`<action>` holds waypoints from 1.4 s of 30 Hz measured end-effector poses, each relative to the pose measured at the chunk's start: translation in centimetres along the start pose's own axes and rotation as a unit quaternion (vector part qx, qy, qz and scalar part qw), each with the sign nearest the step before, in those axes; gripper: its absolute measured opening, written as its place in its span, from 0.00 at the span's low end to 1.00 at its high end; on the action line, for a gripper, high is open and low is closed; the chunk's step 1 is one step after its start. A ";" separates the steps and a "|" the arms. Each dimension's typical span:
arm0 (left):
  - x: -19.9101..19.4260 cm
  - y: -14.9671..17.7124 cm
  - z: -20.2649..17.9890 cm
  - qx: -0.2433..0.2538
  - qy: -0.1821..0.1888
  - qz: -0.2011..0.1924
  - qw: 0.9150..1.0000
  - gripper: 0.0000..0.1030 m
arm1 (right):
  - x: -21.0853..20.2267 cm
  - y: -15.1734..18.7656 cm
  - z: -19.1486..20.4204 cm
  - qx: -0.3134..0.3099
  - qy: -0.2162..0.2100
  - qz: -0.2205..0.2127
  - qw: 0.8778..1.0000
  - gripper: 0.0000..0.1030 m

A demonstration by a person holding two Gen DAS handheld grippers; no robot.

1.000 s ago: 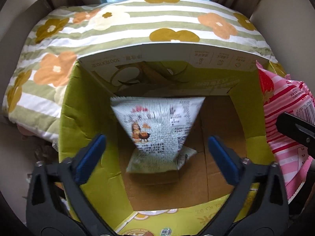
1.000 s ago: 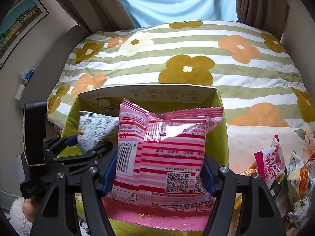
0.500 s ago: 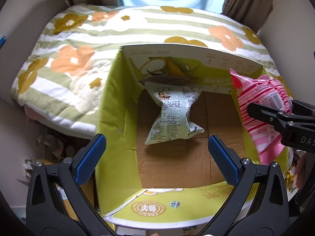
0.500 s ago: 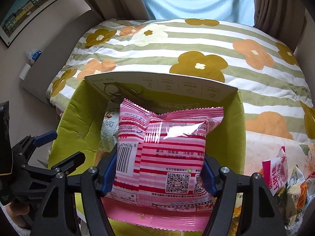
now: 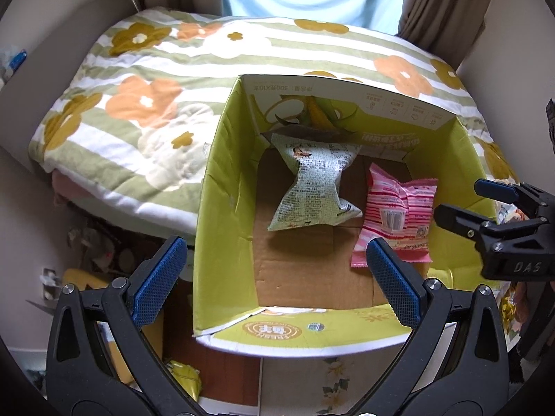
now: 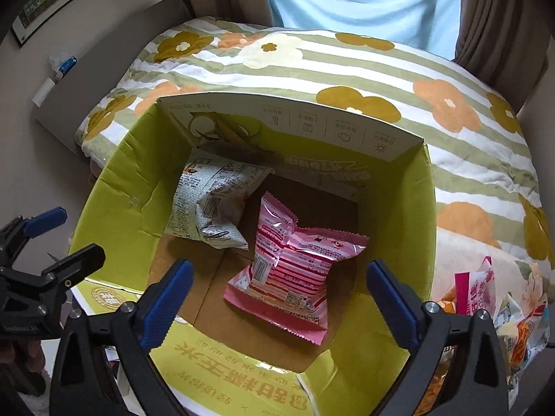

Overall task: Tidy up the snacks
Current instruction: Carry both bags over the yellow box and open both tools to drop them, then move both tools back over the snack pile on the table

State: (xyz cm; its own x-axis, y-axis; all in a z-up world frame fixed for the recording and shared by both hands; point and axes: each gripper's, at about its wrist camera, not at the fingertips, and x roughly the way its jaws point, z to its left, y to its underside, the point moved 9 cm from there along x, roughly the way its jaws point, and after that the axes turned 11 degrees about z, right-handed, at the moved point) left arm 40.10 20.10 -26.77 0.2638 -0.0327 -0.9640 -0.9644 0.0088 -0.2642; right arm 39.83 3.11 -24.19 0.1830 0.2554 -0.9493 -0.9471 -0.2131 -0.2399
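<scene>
My left hand-held gripper [image 5: 277,277] hangs spread wide over the near left corner of the cardboard box [image 5: 225,208], nothing between its blue pads [image 5: 158,282]. It also shows at the left edge of the right wrist view [image 6: 52,239], outside the box's left wall.

The box is open-topped, green inside, brown floor, and sits against the near edge of the bed with the flowered striped quilt [image 5: 156,111].

Inside the box, left side: pale green-white snack bag [image 5: 312,187], pinched at the middle, leaning up toward the far wall. Right of it, just beside, the pink striped snack bag [image 5: 399,215] lies on the box floor with its barcode side up. In the right wrist view the pale bag [image 6: 211,201] is at far left of the box floor and the pink bag [image 6: 295,270] is nearer the middle; I cannot tell whether they touch.

My right hand-held gripper [image 6: 277,298] is spread open above the box, over the pink bag, holding nothing. From the left wrist view it shows over the box's right wall [image 5: 485,208].

Far right, on the bed beside the box: pile of loose snack packets [image 6: 499,298].
</scene>
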 end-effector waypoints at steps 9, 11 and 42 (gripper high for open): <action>-3.5 1.5 -0.6 0.016 0.003 -0.032 0.999 1.00 | -3.3 1.8 0.9 0.000 0.015 -0.029 0.999 0.96; -4.4 1.7 -1.0 0.021 0.009 -0.041 0.999 1.00 | -4.2 2.4 0.9 0.009 0.009 -0.038 0.999 0.96; -7.6 6.4 -30.8 0.192 0.108 -0.057 0.974 1.00 | -17.6 19.3 -23.0 0.203 0.066 -0.133 0.968 0.96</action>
State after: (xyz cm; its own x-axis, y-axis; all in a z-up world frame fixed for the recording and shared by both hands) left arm 31.39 -10.39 -20.25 0.3185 -0.2650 -0.9101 -0.8405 0.3649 -0.4004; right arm 24.38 -27.17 -16.83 0.4406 0.1224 -0.8893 -0.8829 0.2381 -0.4047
